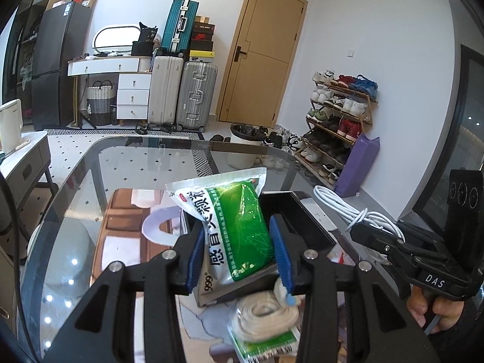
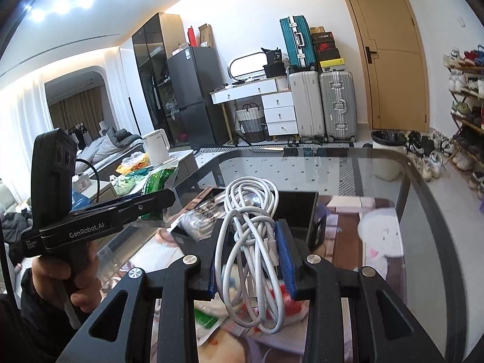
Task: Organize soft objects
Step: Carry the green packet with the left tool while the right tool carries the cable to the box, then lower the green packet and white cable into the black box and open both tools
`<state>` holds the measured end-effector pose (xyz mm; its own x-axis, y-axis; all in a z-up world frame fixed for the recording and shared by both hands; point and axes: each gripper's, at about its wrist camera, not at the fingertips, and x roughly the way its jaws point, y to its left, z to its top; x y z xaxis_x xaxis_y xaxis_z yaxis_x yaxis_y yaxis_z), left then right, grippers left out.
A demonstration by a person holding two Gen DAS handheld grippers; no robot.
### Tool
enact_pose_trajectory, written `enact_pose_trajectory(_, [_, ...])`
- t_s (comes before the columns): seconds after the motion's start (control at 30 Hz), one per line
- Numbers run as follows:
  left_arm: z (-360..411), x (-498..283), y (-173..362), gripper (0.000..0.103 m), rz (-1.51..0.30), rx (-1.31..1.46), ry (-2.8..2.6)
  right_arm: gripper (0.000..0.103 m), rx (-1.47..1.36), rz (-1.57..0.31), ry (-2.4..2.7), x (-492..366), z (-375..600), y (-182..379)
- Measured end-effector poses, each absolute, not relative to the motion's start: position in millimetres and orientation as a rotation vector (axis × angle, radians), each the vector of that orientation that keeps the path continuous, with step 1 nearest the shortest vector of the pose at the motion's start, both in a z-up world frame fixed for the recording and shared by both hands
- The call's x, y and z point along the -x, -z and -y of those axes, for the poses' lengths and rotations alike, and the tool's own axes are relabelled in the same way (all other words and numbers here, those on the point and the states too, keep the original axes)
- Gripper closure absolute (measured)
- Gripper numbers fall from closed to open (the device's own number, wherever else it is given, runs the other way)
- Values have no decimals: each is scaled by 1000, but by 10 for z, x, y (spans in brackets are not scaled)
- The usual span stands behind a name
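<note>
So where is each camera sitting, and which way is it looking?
Left wrist: rides the left gripper, looking over its fingers shut on a green medicine packet toward the door; the right gripper and a hand show at right.
Right wrist: rides the right gripper, shut on a white cable bundle; the left gripper and its hand show at left.
Shared: glass table, black tray, suitcases, door.
</note>
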<state>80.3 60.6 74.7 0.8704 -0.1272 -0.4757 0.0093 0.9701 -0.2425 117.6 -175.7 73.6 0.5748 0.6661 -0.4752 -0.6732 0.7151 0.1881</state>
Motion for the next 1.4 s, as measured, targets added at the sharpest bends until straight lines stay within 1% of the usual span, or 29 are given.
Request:
enact_pose_trajectory(0.3, [-721,-1157,-644,63,-535,243,53,71,40,-579,-783,-1474,1633,-682])
enact_pose_trajectory(0.67, [-582,-1454,-427,63,-606,235,109,71,75,-636,-782,-1810,1434,-429])
enact_pose_trajectory(1.0, [-409,-1592,-277,63,-661,215,136,71,105,-658,-796,-1977,1266,-335])
enact_pose_trajectory(1.4, [-289,-1604,-274,63,-681,103,131,71,205,-693,-792,-2045,1139,-206])
